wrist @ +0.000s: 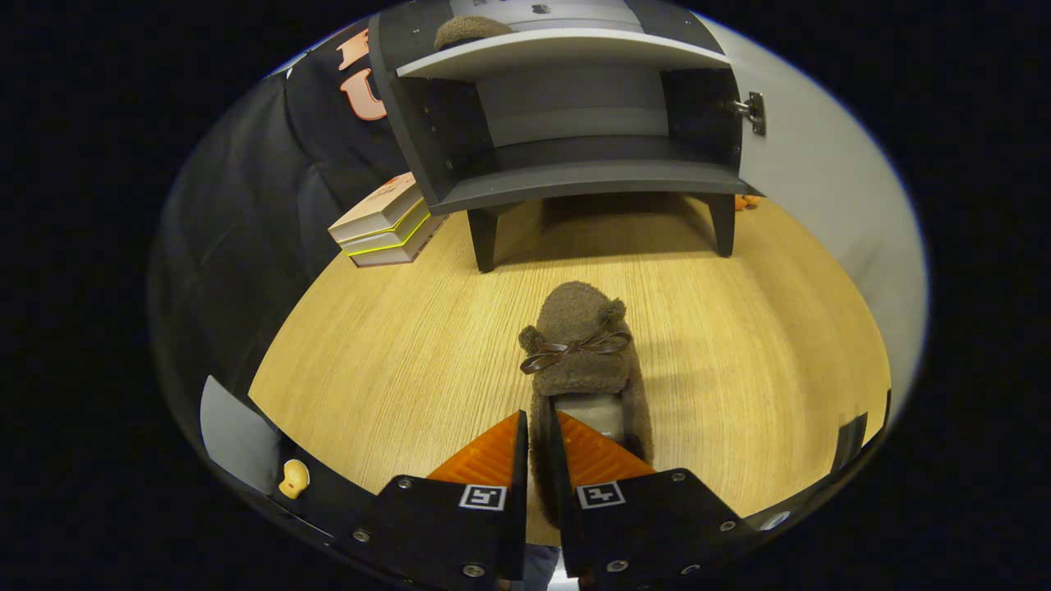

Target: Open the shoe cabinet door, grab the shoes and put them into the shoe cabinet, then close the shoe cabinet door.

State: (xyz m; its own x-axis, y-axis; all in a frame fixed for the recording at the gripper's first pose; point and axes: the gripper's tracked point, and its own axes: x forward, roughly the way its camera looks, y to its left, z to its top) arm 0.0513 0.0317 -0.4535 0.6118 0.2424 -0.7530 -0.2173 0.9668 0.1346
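Fingers (538, 460) closed on the slipper's (583, 353) heel wall, one inside the opening, one outside, toe and bow pointing ahead toward the cabinet (566, 123). Slipper low over the counter (394, 361), whether touching or just lifted hard to tell. Grip on soft plush at the rear only, so toe likely to droop: best kept firm, carried level, raised enough to clear the lower shelf's (591, 176) front lip, then pushed straight in, toe first, before release. Left of the path, books (386, 222) stacked beside the cabinet leg, well clear. Farther on, cabinet open, door (813, 164) swung out to the right on its hinge (751, 111). Lower shelf bare, ready for this slipper. Upper shelf (558, 49) already carrying a second slipper (472, 31) at its left end.
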